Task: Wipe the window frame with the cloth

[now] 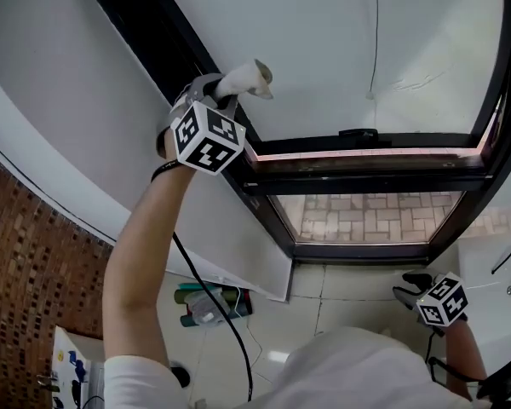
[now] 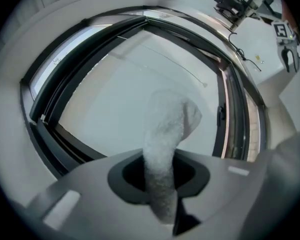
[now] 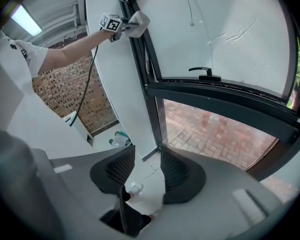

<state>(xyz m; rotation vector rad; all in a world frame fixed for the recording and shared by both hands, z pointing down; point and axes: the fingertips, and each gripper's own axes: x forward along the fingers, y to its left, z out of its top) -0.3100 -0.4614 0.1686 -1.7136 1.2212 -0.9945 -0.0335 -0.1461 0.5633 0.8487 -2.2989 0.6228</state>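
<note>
Jaws on cloth [image 2: 165, 134] — L arm [image 1: 140, 254] up

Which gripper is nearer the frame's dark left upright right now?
Left. The left gripper holds the cloth at that upright; the right gripper hangs open, low below the lower pane, well apart.

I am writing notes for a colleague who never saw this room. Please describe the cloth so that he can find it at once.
Start at the large dark window frame. Follow its left bar up to the left gripper, held high on an outstretched arm. The cloth is the white fluffy roll clamped between its jaws, the only soft pale thing beside that black bar.
</note>
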